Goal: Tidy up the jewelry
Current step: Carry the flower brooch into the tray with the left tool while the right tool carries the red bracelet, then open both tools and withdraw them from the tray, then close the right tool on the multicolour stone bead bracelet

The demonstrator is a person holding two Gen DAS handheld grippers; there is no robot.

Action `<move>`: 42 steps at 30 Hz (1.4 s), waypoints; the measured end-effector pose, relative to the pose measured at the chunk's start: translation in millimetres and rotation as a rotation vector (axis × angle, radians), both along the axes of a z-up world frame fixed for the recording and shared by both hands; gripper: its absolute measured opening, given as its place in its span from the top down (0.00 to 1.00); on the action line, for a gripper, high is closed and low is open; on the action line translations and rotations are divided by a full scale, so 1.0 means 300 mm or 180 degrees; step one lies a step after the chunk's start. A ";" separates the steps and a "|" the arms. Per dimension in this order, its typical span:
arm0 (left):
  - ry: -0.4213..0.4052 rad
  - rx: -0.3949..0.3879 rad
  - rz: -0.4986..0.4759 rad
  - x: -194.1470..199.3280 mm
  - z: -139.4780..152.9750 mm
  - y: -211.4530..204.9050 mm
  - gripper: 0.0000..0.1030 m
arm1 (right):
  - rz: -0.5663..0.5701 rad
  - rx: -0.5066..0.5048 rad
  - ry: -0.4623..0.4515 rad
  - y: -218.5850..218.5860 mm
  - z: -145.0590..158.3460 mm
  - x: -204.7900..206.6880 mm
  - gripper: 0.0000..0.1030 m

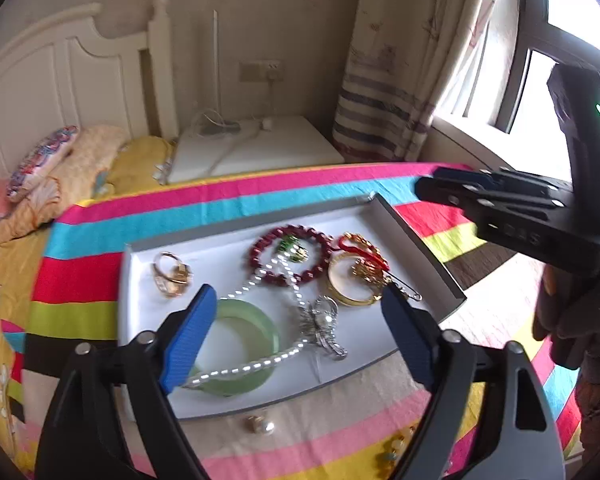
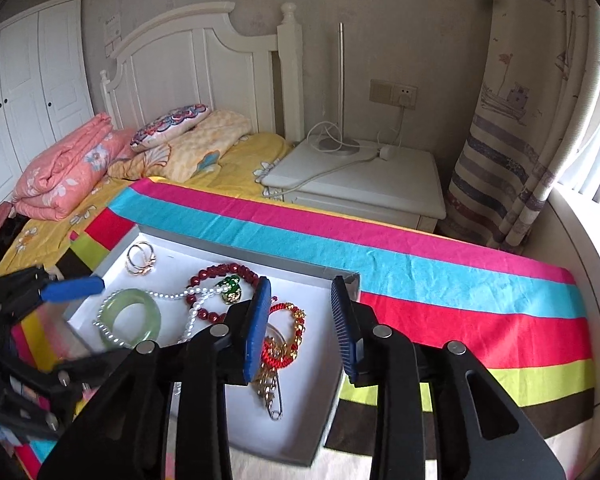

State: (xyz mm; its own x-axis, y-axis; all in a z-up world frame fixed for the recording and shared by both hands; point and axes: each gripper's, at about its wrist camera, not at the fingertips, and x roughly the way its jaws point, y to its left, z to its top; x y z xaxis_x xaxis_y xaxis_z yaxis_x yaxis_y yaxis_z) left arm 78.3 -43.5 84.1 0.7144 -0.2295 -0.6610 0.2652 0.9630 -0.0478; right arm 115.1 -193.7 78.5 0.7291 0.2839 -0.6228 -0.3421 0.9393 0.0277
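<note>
beside tray (image 2: 336, 384) rim, bare striped cloth (image 2: 460, 304)

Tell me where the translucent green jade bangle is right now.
The translucent green jade bangle lies in the white tray, at its near-left corner in the left wrist view, with the white pearl strand draped across it.

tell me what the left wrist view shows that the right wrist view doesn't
Only the left wrist view shows the silver flower brooch in the white tray, and the pearl earrings lying loose on the striped cloth.

Only the right wrist view shows the white wardrobe and the folded pink quilt.

Both show the green jade bangle, the dark red bead bracelet and the white pearl strand.
</note>
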 end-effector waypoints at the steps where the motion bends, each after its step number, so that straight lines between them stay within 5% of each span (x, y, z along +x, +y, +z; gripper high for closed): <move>1: -0.0087 0.0040 0.0078 -0.027 0.020 0.019 0.09 | 0.0013 -0.0002 -0.0033 -0.007 0.015 -0.026 0.65; 3: -0.0220 0.0130 0.0196 -0.077 0.048 0.050 0.03 | 0.0050 -0.0006 -0.0096 -0.020 0.040 -0.080 0.43; 5: -0.0289 0.0183 0.0255 -0.123 0.064 0.086 0.03 | 0.0131 0.0001 -0.0176 -0.029 0.058 -0.148 0.32; 15: -0.0202 0.0326 0.0498 -0.348 0.050 0.273 0.03 | 0.0286 -0.0119 -0.0199 -0.046 0.029 -0.411 0.20; 25: 0.0056 0.0025 0.0650 -0.541 -0.100 0.374 0.03 | 0.0348 0.0190 0.0100 -0.013 -0.104 -0.592 0.19; 32: 0.0115 0.0276 0.0673 -0.532 -0.190 0.339 0.03 | 0.0773 -0.0309 0.0331 0.196 -0.209 -0.653 0.19; 38: 0.0332 0.0116 0.0680 -0.497 -0.226 0.374 0.03 | 0.0928 -0.0384 0.0504 0.289 -0.235 -0.633 0.44; 42: 0.0600 0.0155 0.0743 -0.461 -0.262 0.381 0.03 | 0.0697 -0.0312 0.0635 0.291 -0.245 -0.584 0.45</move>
